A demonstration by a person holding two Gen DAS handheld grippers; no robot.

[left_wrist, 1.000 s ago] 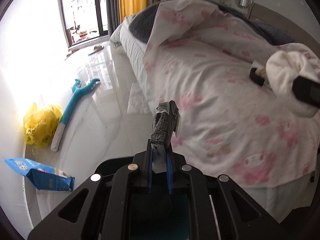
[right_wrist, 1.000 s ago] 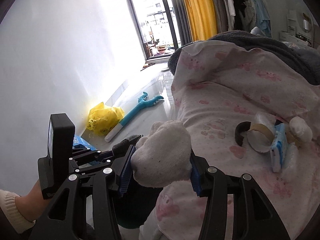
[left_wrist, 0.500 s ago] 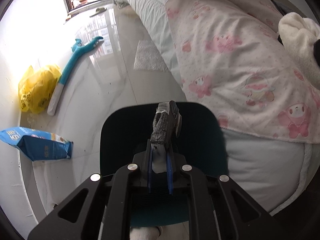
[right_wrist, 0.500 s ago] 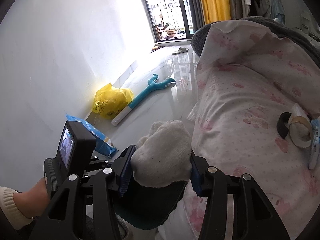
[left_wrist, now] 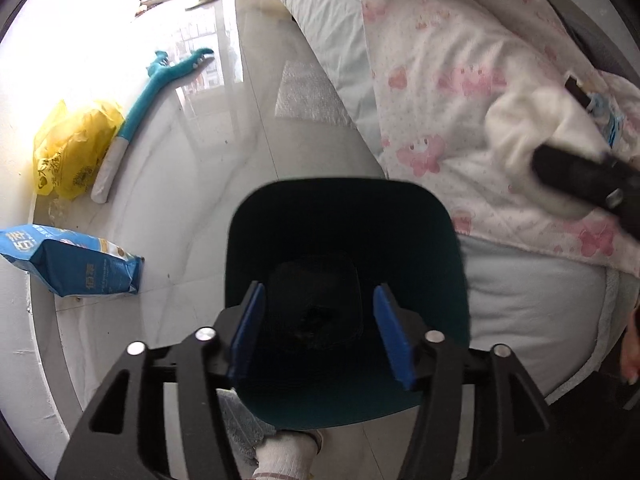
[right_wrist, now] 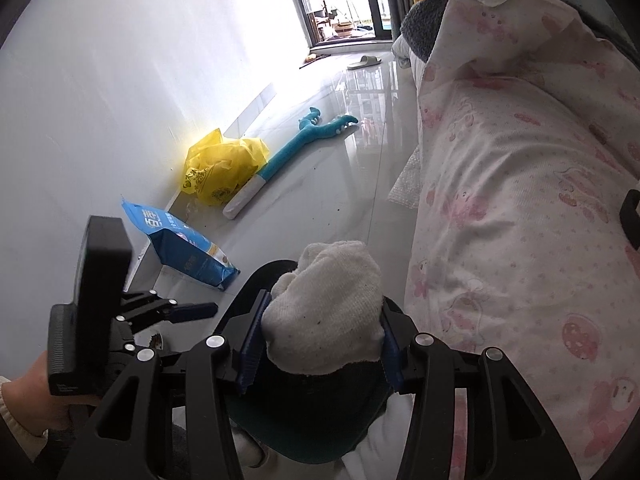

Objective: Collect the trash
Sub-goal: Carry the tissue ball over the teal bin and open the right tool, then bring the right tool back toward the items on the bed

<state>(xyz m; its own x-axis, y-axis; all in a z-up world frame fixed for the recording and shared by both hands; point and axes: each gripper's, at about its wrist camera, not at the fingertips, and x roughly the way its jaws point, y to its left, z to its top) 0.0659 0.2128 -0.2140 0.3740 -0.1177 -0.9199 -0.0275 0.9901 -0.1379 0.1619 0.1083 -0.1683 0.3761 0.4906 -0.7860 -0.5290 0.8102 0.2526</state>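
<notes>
Grey scrap gone; one sock [right_wrist: 326, 304] clawed

The left gripper [left_wrist: 318, 330] points steeply downward, its blue-padded fingers [left_wrist: 247, 330] spread wide with nothing between them. The right gripper [right_wrist: 320, 344] sits just beside it, angled forward, its pads [right_wrist: 250, 350] pressed in from both sides on a white sock [right_wrist: 326, 312].

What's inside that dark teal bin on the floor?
Looking down into the bin between the open left claw, there is one dark crumpled lump at the bottom. It is too dark to identify, and the black lining could hide more.
</notes>
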